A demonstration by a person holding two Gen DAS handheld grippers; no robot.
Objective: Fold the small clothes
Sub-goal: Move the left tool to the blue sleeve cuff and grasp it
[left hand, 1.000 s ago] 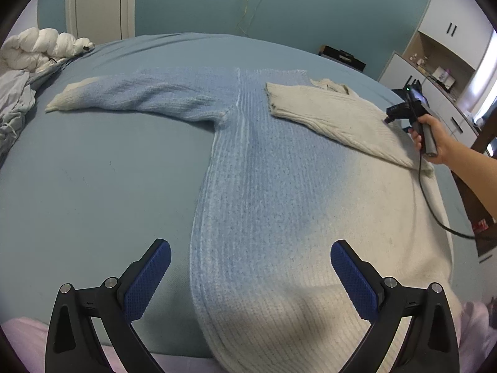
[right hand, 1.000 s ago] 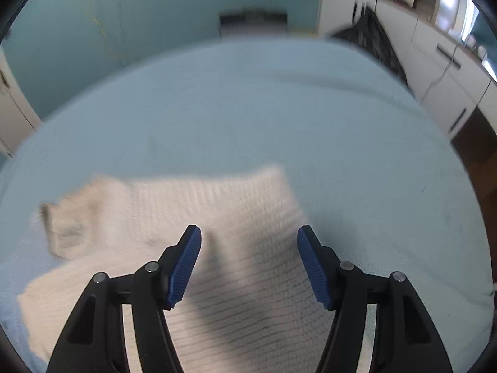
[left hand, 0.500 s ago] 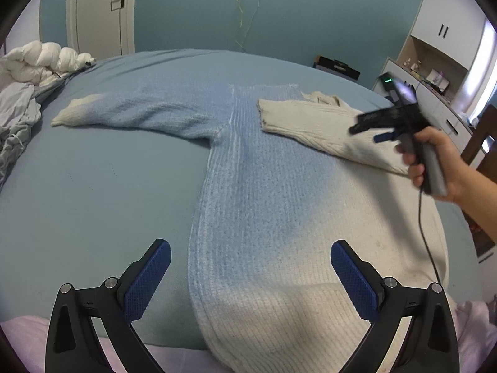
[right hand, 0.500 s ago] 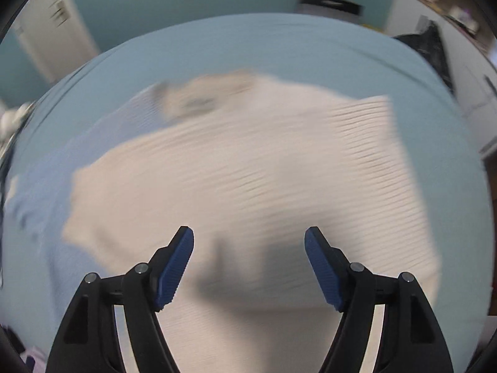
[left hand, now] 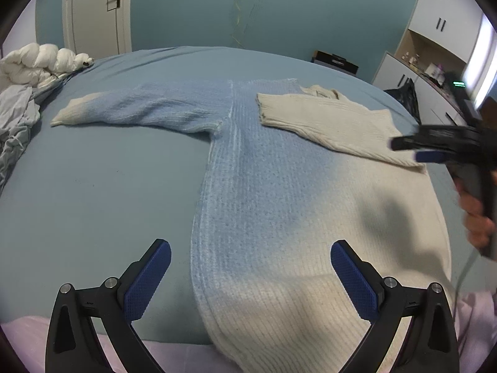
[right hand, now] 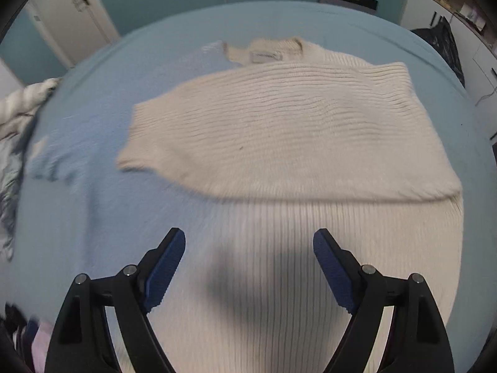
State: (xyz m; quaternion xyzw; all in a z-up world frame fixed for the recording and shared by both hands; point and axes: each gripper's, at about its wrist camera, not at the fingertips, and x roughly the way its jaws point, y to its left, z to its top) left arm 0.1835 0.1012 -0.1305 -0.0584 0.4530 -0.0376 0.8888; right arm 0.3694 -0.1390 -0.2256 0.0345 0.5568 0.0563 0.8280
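Note:
A knitted sweater [left hand: 279,205], blue fading to cream, lies flat on the blue bed [left hand: 93,192]. Its left sleeve [left hand: 139,108] stretches out to the left. Its cream right sleeve [left hand: 329,124] is folded across the chest. My left gripper [left hand: 250,276] hovers open above the sweater's lower hem, holding nothing. My right gripper [right hand: 248,267] hangs above the cream body [right hand: 264,279] just below the folded sleeve [right hand: 279,130]; its jaws are opening with nothing between them. In the left wrist view the right gripper [left hand: 416,149] shows at the right edge, held by a hand [left hand: 475,220].
A pile of white and grey bedding [left hand: 28,71] sits at the bed's left edge. A white door [left hand: 96,9] and a teal wall stand behind. White cabinets [left hand: 435,31] and a dark bag [left hand: 403,93] stand at the right. Pink fabric [left hand: 25,335] lies along the near edge.
My right gripper has drawn back from the sleeve's far end toward the near side, over the sweater's body, and its jaws have widened. The folded sleeve stays in place. My left gripper stays open.

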